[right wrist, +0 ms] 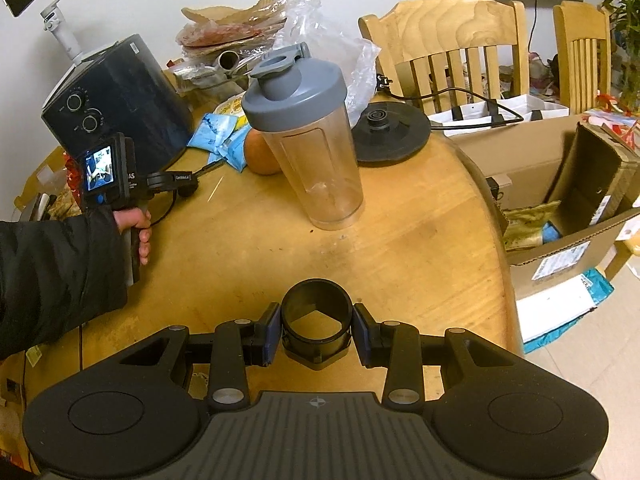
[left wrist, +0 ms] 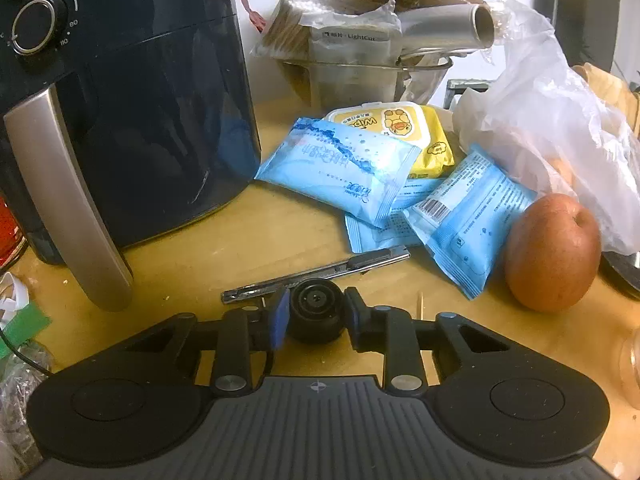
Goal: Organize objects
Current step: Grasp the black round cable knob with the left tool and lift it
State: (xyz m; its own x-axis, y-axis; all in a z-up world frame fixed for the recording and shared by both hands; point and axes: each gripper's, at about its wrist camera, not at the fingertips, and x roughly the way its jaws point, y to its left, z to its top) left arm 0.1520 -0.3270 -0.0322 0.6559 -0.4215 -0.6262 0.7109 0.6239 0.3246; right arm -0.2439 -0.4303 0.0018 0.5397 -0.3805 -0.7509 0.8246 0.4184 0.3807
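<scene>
1. Black round cap (left wrist: 316, 312) sits clenched between the left gripper (left wrist: 316, 316) fingers, low over the table (left wrist: 200, 256).
2. Right gripper (right wrist: 318, 330) fingers clamp a black ring-shaped sleeve (right wrist: 318, 320).
3. Beyond: metal utility knife (left wrist: 316, 276), glossy blue wipe packs (left wrist: 340, 168), smooth apple (left wrist: 552, 252), all unsorted; most work remains.

A small black round cap (left wrist: 316, 312), ridged and domed with a hole in its middle, sits on the wooden table, clamped between the pads. Over on the other side, a short black ring (right wrist: 317, 330), open through its middle, rides upright between the blue pads.
</scene>
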